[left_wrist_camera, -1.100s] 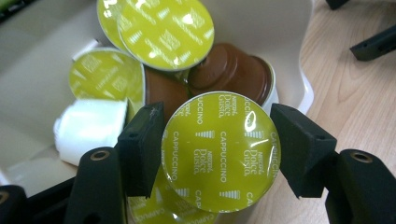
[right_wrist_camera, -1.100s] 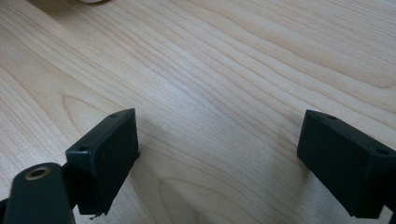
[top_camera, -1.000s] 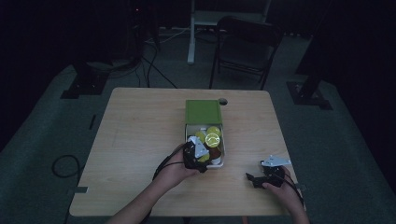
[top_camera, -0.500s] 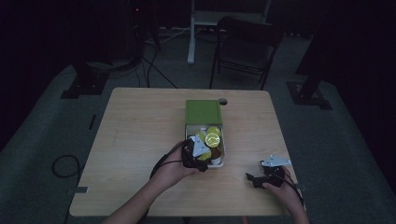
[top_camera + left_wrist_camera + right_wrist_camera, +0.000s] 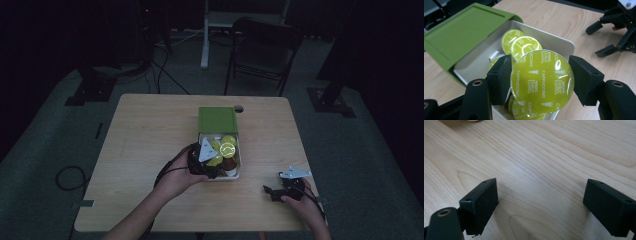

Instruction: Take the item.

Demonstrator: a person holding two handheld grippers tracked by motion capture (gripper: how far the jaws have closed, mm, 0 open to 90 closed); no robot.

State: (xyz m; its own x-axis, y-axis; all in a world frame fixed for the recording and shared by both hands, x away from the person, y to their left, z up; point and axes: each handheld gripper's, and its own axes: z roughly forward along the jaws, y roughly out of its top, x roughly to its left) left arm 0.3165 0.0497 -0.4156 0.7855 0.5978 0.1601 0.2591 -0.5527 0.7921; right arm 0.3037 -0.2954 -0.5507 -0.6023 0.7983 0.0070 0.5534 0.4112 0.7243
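Note:
A white tray [image 5: 235, 175] slid out of a green sleeve [image 5: 217, 120] lies mid-table and holds several yellow-green coffee capsules [image 5: 228, 148]. My left gripper [image 5: 214, 169] is over the tray's near left corner. In the left gripper view my left gripper [image 5: 540, 83] is shut on a "Cappuccino" capsule [image 5: 541, 72], held flat-face up above the tray [image 5: 559, 42] and the sleeve [image 5: 466, 32]. My right gripper [image 5: 270, 192] rests on the table right of the tray. In its own view the right gripper [image 5: 540, 205] stands open over bare wood, and it appears again [image 5: 594, 41] in the left gripper view.
The wooden table [image 5: 145, 145] has a small round hole [image 5: 239, 108] behind the sleeve. A folding chair [image 5: 262, 50] and stands sit on the dark floor beyond. Cables trail off the near left edge [image 5: 67, 175].
The left gripper has shifted only slightly over the tray's near end. The right gripper has stayed where it was.

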